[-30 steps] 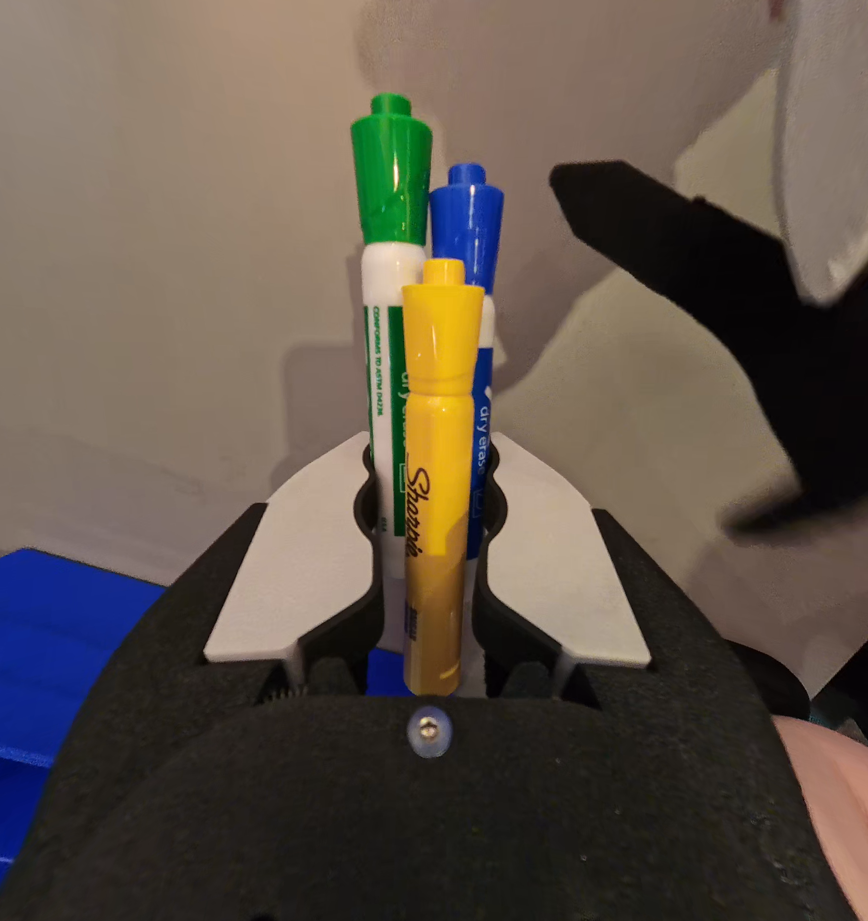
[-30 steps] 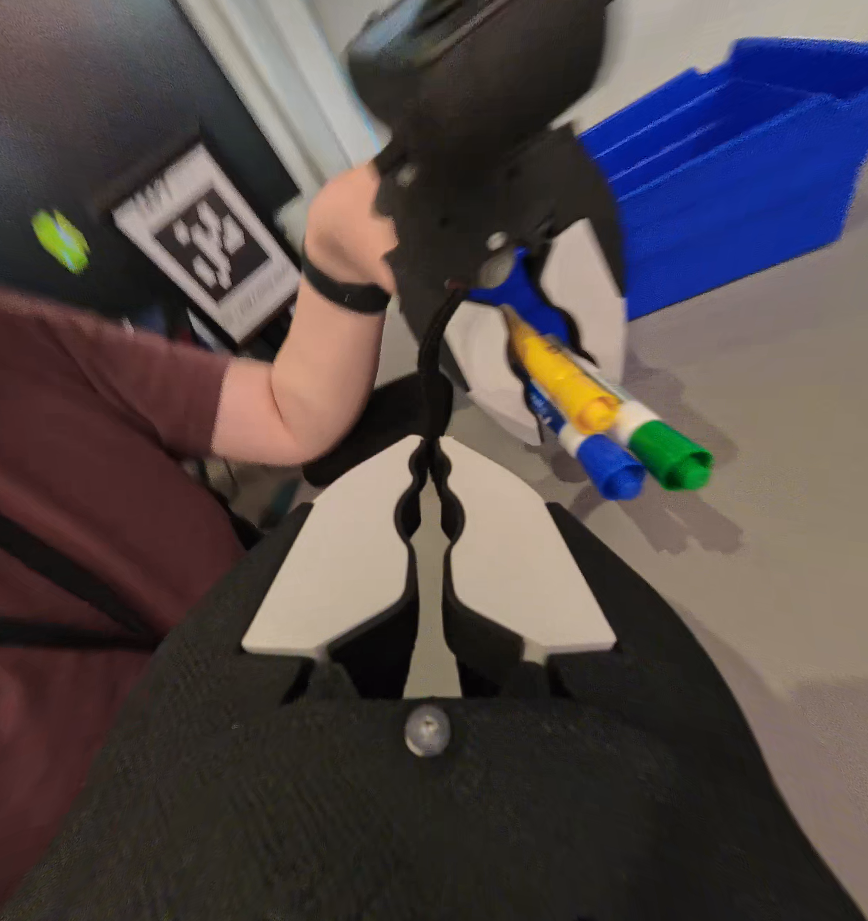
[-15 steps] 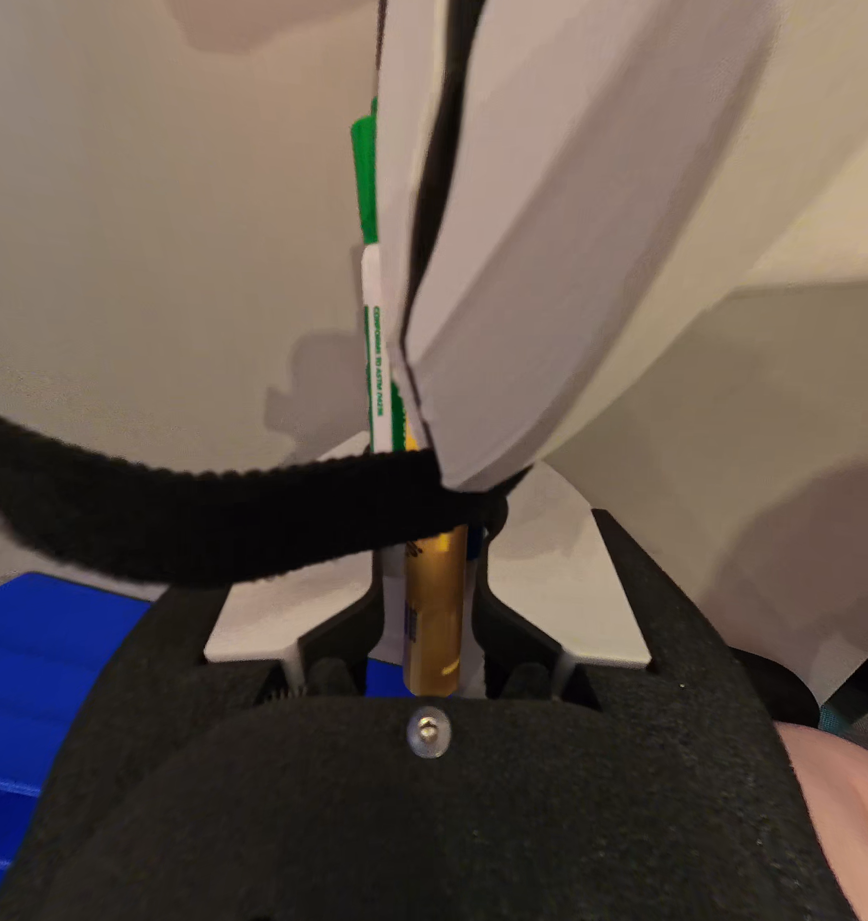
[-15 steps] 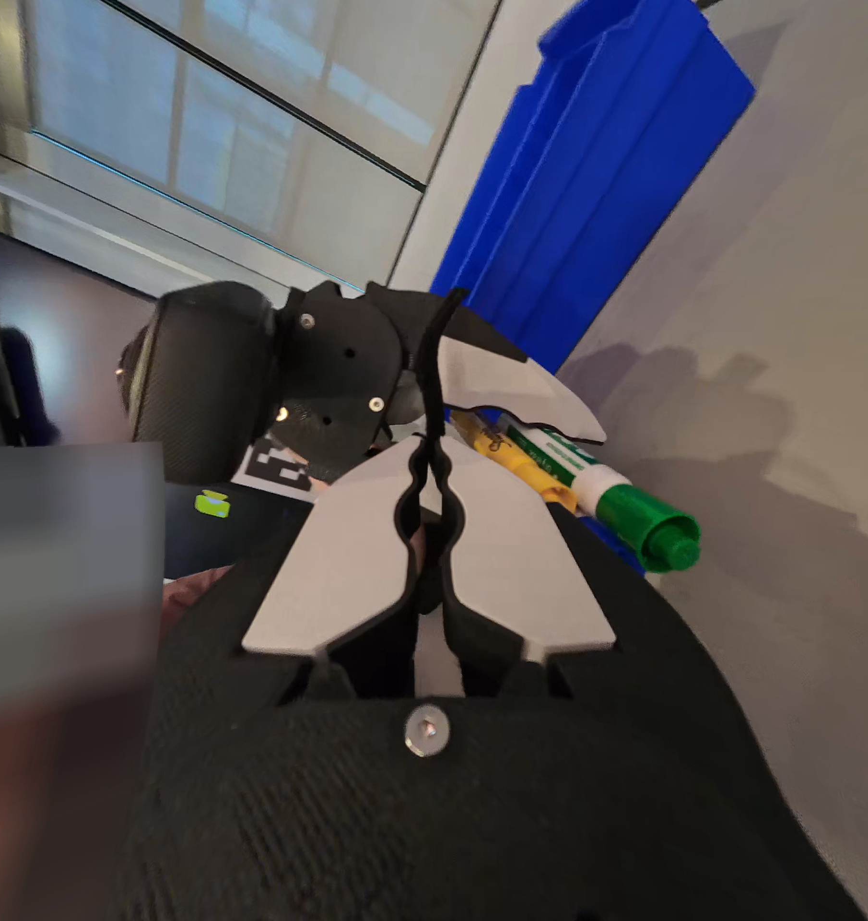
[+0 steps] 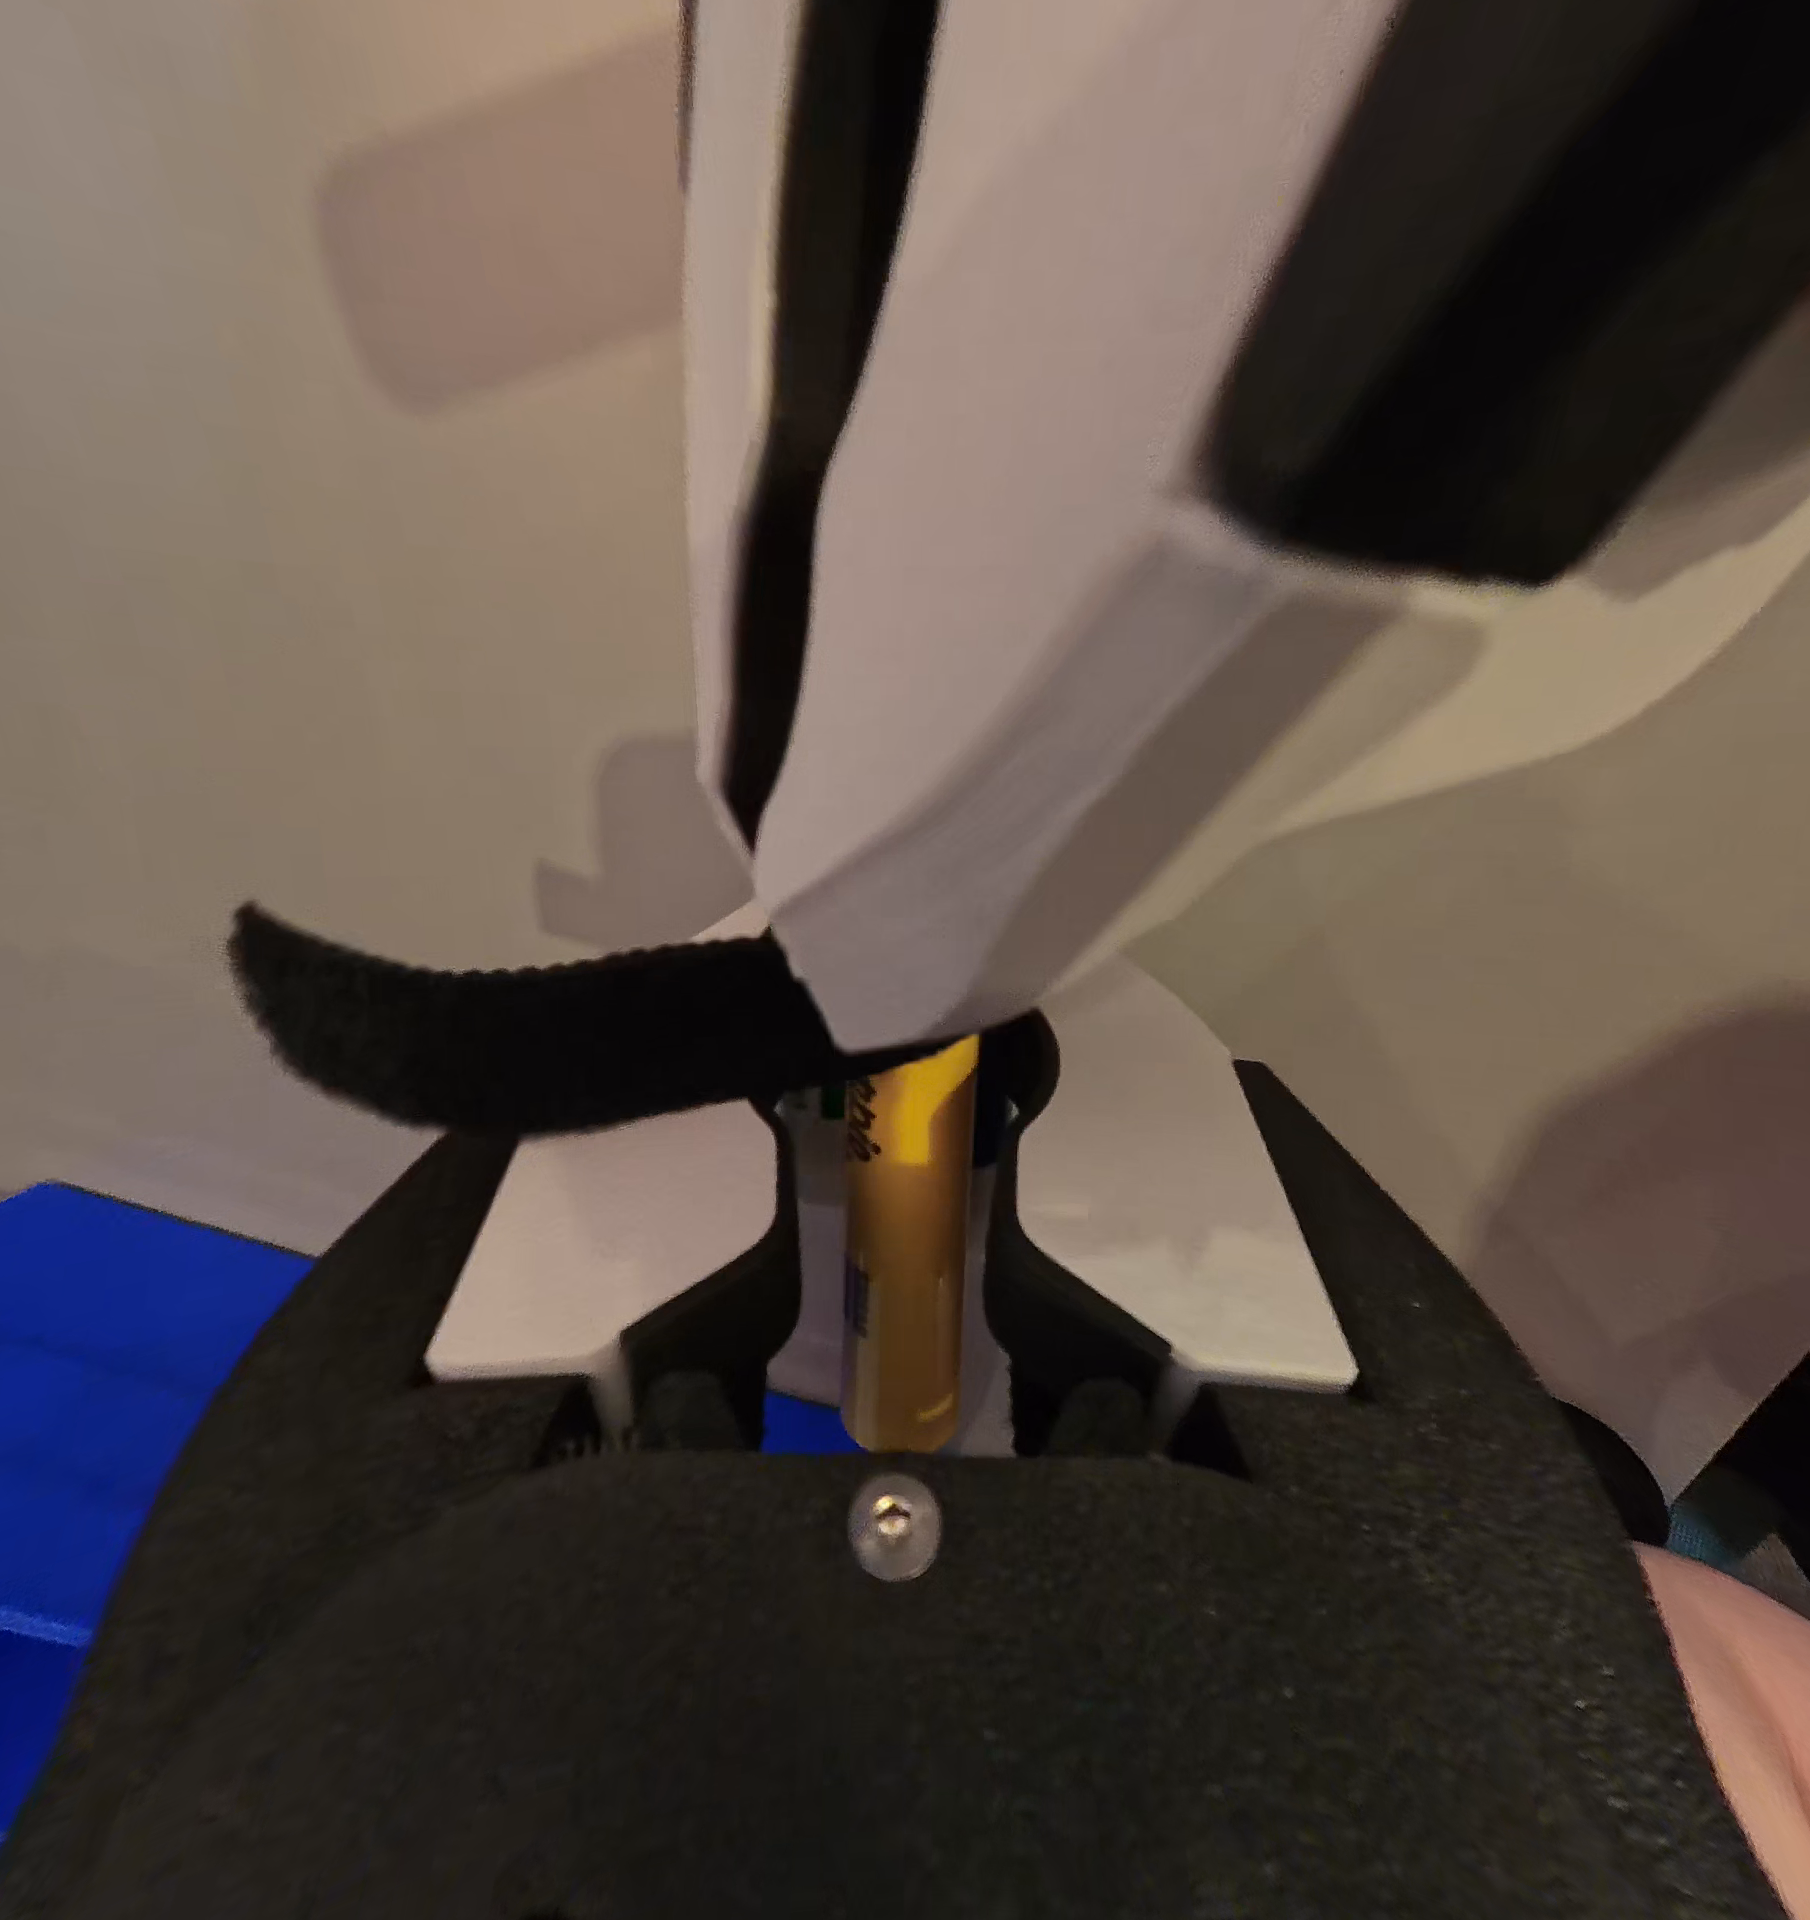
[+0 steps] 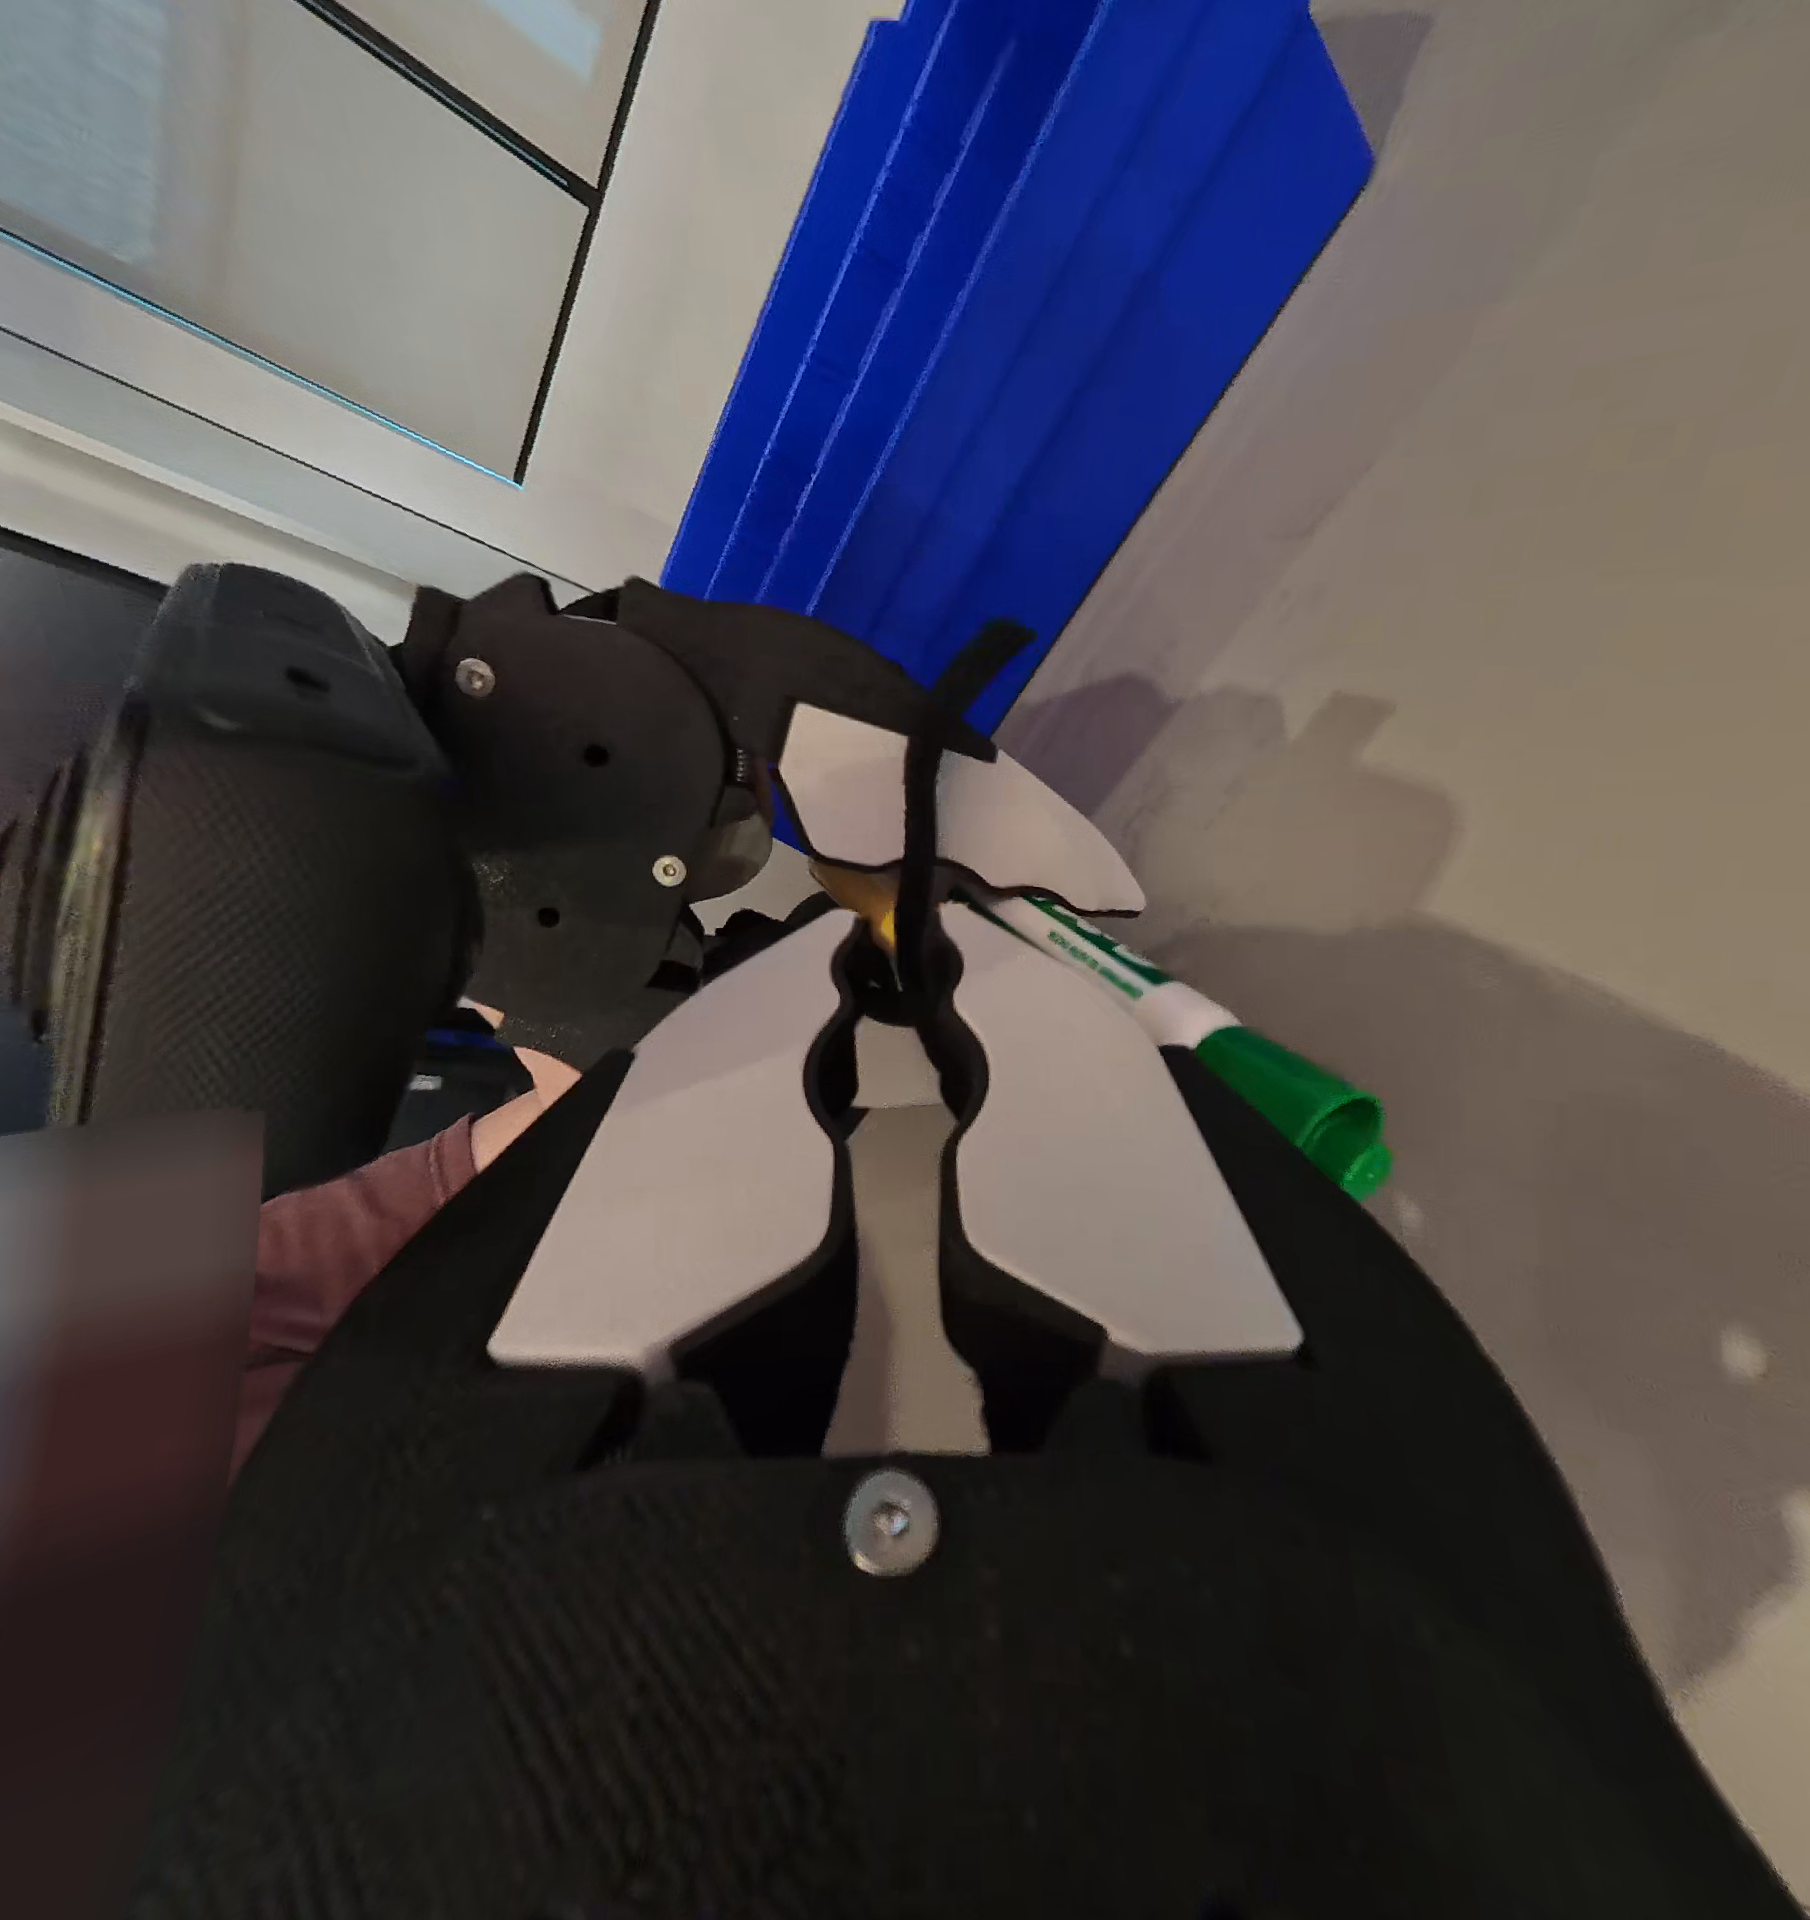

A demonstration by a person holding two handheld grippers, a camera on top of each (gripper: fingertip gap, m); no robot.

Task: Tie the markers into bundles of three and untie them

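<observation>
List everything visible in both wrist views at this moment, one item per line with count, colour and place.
yellow marker: one, yellow, clamped in the left gripper.
green marker: one, white barrel with green cap, same bundle.
strap: one, black, pinched by the right gripper, lying across the markers.
bin: one, blue, on the table behind.
table: one, grey.
window: one, behind.
left gripper: one, black and white, shut on the markers.
right gripper: one, black and white.
sleeve: one, maroon.
</observation>
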